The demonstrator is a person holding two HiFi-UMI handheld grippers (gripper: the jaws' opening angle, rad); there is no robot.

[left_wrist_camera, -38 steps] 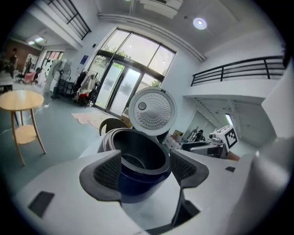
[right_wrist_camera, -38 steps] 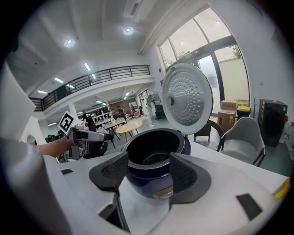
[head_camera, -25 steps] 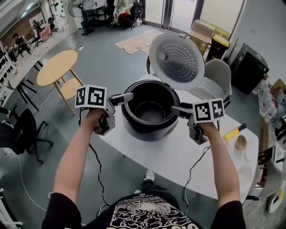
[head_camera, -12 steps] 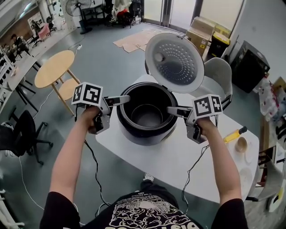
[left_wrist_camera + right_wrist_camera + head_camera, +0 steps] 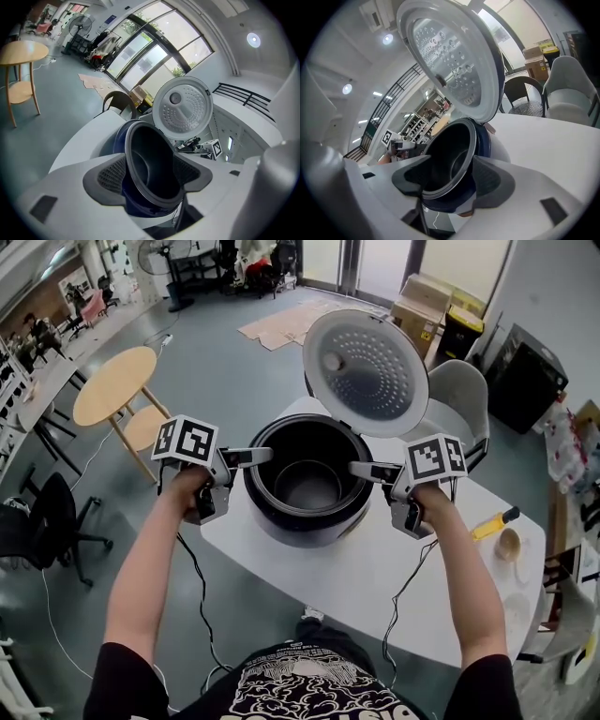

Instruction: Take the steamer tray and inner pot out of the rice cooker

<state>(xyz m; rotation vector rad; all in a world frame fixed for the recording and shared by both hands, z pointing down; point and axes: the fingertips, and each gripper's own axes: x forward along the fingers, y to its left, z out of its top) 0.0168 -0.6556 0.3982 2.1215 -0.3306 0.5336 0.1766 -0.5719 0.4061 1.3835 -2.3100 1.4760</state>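
**A:** How many of each?

**B:** One rice cooker (image 5: 309,521) on the white desk (image 5: 375,568); one lid (image 5: 366,371), raised at the cooker's 1 o'clock; one inner pot (image 5: 307,486) seated inside it; two tongs.

**A:** And the tongs?

**B:** Left tongs (image 5: 262,457) at the pot's 9 o'clock, jaws wide apart, rim between them, nothing clamped; right tongs (image 5: 358,468) at 3 o'clock, jaws just been closing a little, wide all the same, rim between them, pads not pressing.

**A:** Room to move?

**B:** The desk edge runs close at the cooker's 7 to 9 o'clock; bare desk lies toward 5 o'clock; one yellow-handled tool (image 5: 492,521) and one small bowl (image 5: 506,542) lie well apart at 3 to 4 o'clock.
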